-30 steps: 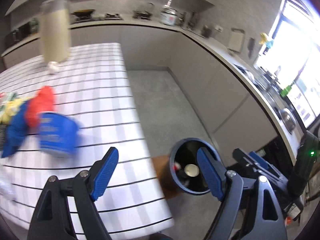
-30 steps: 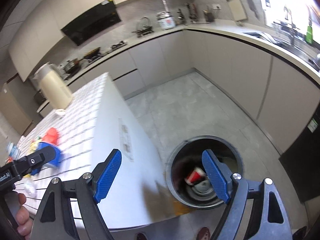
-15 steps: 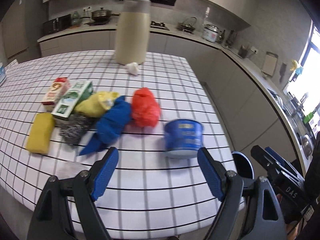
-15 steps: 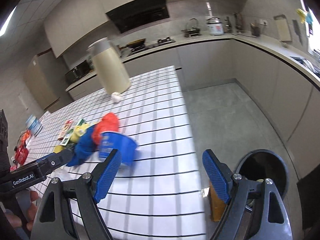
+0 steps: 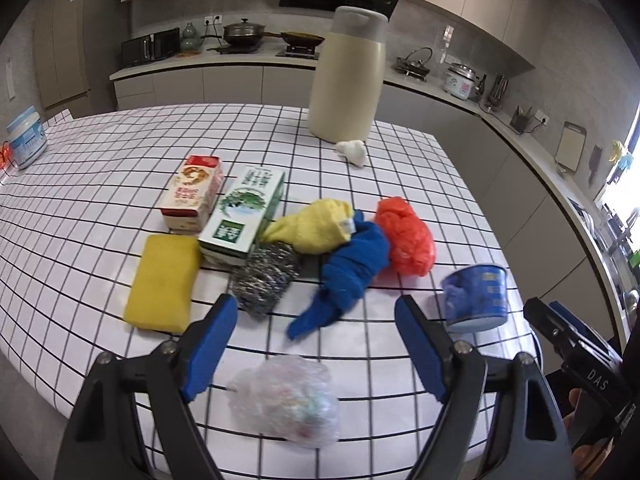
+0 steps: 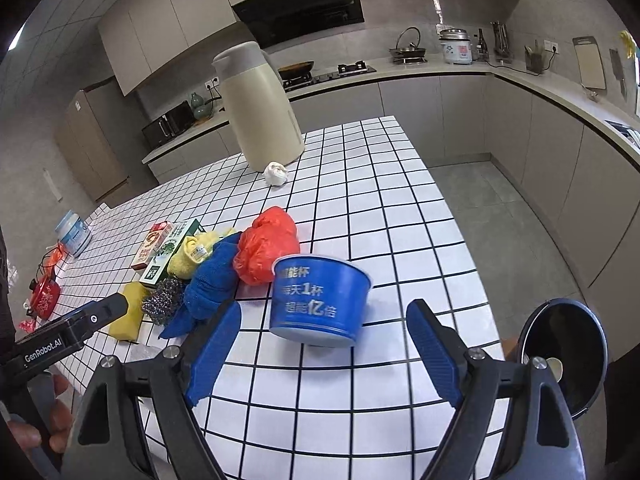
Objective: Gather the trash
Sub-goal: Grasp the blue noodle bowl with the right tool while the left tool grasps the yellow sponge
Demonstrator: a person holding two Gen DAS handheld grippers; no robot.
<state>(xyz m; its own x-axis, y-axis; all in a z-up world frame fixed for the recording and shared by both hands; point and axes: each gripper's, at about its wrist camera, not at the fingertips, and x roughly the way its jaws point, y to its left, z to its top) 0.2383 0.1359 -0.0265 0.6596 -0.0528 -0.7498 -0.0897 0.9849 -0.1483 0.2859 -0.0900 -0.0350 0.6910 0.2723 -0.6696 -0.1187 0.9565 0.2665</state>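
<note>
Left gripper (image 5: pixel 316 344) open and empty above the near edge of the checked table (image 5: pixel 420 184), a crumpled clear plastic bag (image 5: pixel 286 400) lying on the cloth just below the gap between its blue pads. Right gripper (image 6: pixel 324 354) also empty, jaws opening, aimed down at an upside-down blue cup (image 6: pixel 318 300) resting just ahead of the pads — not touched by either. Behind the cup, in one close cluster: a red plastic bag (image 6: pixel 266 250), a blue cloth (image 6: pixel 208 284), a yellow cloth (image 6: pixel 194 254), a steel scourer (image 6: pixel 162 306), a yellow sponge (image 6: pixel 126 322), a green carton (image 6: pixel 170 250) and a red carton (image 6: pixel 152 244) side by side. Farther back, a tall cream jug (image 6: pixel 260 108) upright with a white paper wad (image 6: pixel 276 173) touching its base. Off the right edge of the table, down on the floor — a round open bin (image 6: pixel 560 354), dark inside. At far left, a white-and-blue tub (image 6: pixel 73 234) near the table's edge.
</note>
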